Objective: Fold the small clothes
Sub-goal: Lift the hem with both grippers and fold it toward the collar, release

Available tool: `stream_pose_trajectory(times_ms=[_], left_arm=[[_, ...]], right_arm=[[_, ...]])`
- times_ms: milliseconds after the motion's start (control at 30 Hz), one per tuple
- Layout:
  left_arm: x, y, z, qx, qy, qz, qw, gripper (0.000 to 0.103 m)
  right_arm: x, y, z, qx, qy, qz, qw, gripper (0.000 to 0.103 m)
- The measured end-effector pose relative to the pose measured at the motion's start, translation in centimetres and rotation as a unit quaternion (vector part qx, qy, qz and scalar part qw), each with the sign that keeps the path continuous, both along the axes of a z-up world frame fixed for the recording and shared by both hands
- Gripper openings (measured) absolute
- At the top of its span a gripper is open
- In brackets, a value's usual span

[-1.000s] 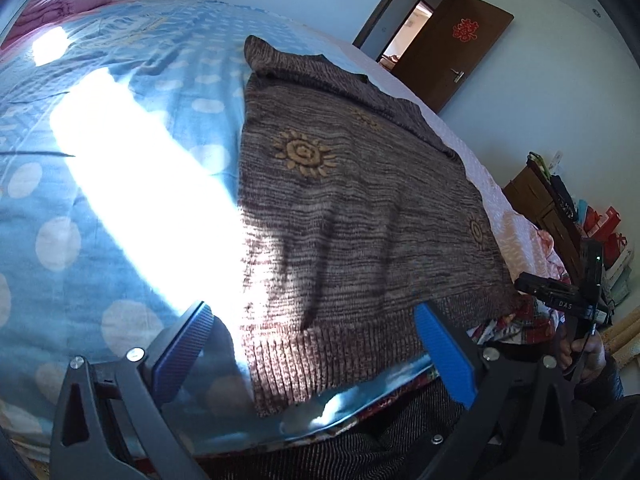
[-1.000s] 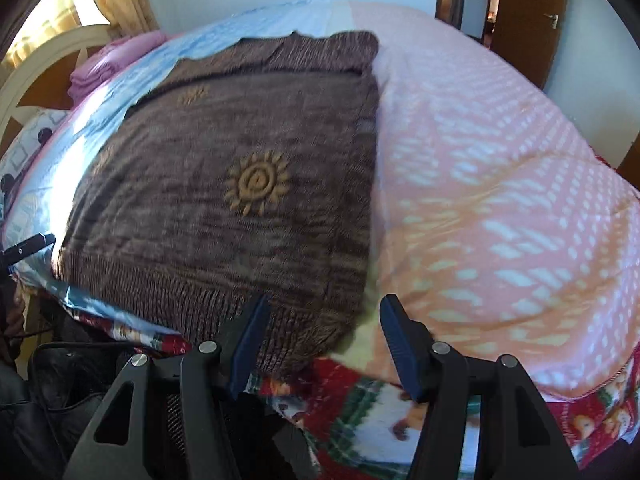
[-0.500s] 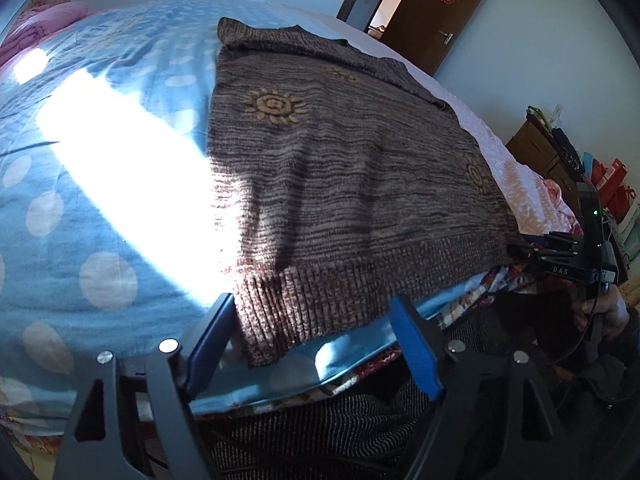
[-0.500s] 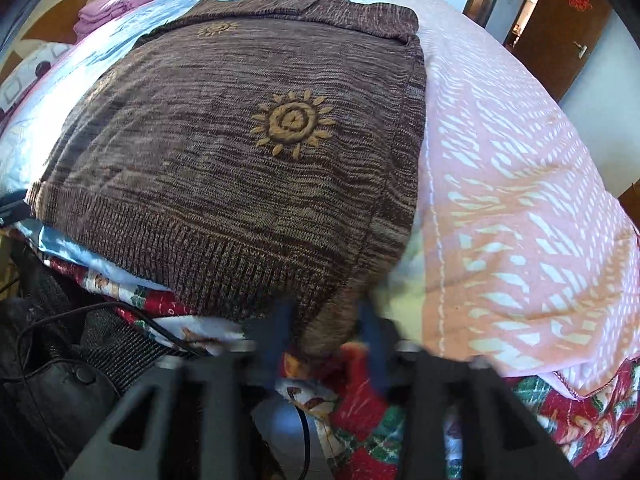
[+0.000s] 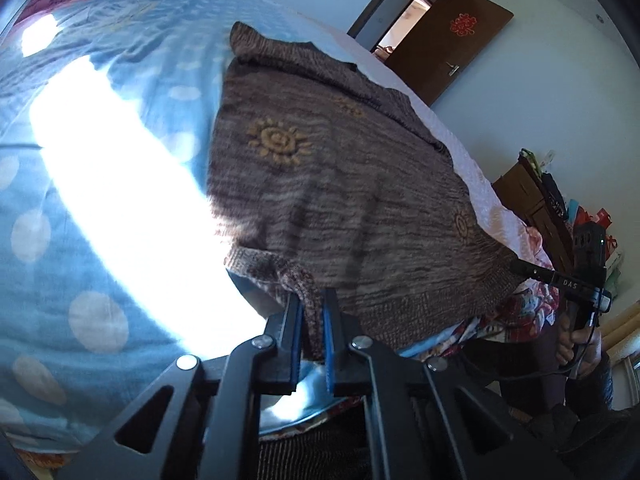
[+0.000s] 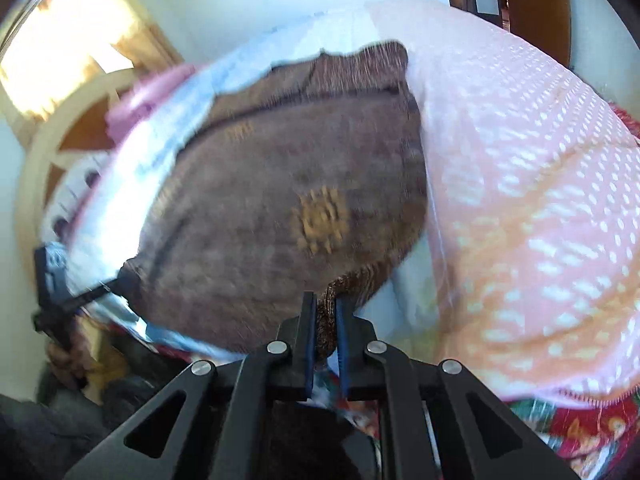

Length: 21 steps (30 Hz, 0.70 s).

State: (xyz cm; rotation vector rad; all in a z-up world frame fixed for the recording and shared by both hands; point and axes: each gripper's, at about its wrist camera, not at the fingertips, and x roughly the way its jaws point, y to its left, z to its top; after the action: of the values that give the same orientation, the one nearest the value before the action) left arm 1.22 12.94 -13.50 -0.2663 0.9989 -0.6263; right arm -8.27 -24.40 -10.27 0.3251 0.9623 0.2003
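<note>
A brown knit sweater [image 5: 328, 184] with tan sun motifs lies spread on the bed, ribbed hem toward me. My left gripper [image 5: 311, 308] is shut on the hem's left corner, lifted a little off the blue bedding. My right gripper [image 6: 325, 312] is shut on the hem's right corner of the sweater [image 6: 280, 208], also raised. The right wrist view is motion-blurred. Each gripper shows small in the other's view: the right gripper [image 5: 516, 266] at the sweater's far corner, the left gripper [image 6: 120, 280] likewise.
The bed has a blue polka-dot cover [image 5: 80, 240] on the left and a pink quilt [image 6: 540, 200] on the right. A bright sun patch [image 5: 132, 216] crosses the blue cover. A brown door [image 5: 452, 48] and a cluttered cabinet [image 5: 536, 200] stand beyond. A wooden headboard [image 6: 52, 144] is at the far end.
Both grippers closed on the sweater's hem corners and lifted them; the hem now bunches up off the bed edge. A second ago both were open in front of the hem.
</note>
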Motion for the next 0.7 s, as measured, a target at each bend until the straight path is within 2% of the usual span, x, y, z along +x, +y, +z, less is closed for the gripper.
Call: stream_pose_trajectory(times_ms=[67, 167, 300, 433, 567, 700], left_arm=[[0.9, -0.5, 1.4, -0.008, -0.012, -0.006, 0.9999, 0.009], [3.0, -1.3, 3.2, -0.019, -0.028, -0.007, 0.9994, 0.009], [6.5, -2.3, 5.0, -0.02, -0.042, 0.003, 0.9989, 0.009], [10.4, -2.6, 5.8, -0.005, -0.05, 0.019, 0.9986, 0.009], [13.5, -3.0, 5.2, 0.013, -0.045, 0.041, 0.9981, 0.009], [16.1, -3.3, 3.1, 0.039, -0.015, 0.052, 0.9978, 0.009]], right_arm=[[1.3, -0.2, 0.9, 0.018, -0.014, -0.002, 1.0, 0.009], [3.5, -0.2, 2.0, 0.018, -0.031, -0.008, 0.999, 0.008], [6.3, -0.9, 3.2, 0.032, -0.05, -0.021, 0.998, 0.008], [9.5, -2.2, 4.1, 0.034, -0.07, -0.048, 0.996, 0.008], [13.3, -3.9, 3.4, 0.03, -0.073, -0.085, 0.993, 0.008], [16.0, -4.5, 1.7, 0.025, -0.068, -0.096, 0.993, 0.01]])
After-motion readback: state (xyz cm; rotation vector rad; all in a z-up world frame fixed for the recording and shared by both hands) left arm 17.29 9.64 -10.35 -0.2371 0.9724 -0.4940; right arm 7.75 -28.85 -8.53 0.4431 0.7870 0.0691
